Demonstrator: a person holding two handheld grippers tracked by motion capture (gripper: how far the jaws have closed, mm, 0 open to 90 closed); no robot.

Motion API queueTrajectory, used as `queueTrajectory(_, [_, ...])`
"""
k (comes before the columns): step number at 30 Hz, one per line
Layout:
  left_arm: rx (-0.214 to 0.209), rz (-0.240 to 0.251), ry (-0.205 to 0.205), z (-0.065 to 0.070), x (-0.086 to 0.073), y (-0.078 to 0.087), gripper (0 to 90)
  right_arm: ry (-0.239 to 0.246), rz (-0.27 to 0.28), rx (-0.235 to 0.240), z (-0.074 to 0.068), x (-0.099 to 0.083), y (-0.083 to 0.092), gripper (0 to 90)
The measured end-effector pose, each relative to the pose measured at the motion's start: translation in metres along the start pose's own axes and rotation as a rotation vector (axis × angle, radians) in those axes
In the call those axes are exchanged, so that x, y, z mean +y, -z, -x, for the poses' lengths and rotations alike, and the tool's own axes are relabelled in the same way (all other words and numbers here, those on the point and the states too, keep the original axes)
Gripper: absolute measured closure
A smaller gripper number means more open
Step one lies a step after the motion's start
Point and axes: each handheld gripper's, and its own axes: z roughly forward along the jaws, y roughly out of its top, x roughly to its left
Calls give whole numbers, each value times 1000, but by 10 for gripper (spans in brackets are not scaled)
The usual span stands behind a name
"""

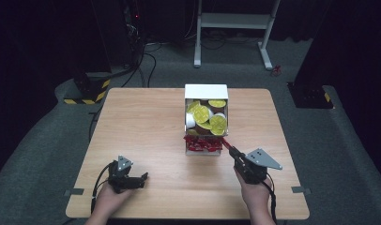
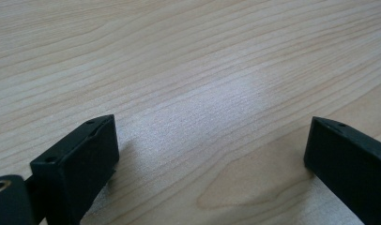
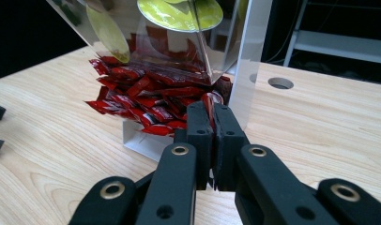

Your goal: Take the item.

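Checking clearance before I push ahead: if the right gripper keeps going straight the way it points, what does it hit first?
The right gripper is shut on a red packet; straight ahead, probably the pile of red packets under the dispenser.

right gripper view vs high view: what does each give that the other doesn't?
Right gripper view alone: the right gripper's jaws shut on a red packet at the dispenser's lower tray.
High view alone: the left gripper resting open on the table, and the yellow-lidded cups from above.
Both: dispenser, red packets, right gripper.
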Motion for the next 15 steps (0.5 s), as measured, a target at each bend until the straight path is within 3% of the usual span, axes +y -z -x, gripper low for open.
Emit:
queueTrajectory(6, [0, 0, 0, 0, 0, 0, 40, 22, 10, 7, -1, 0, 4, 877])
queueTrajectory(15, [2, 1, 9, 1, 0, 0, 42, 2, 17, 1, 4, -3, 12, 878])
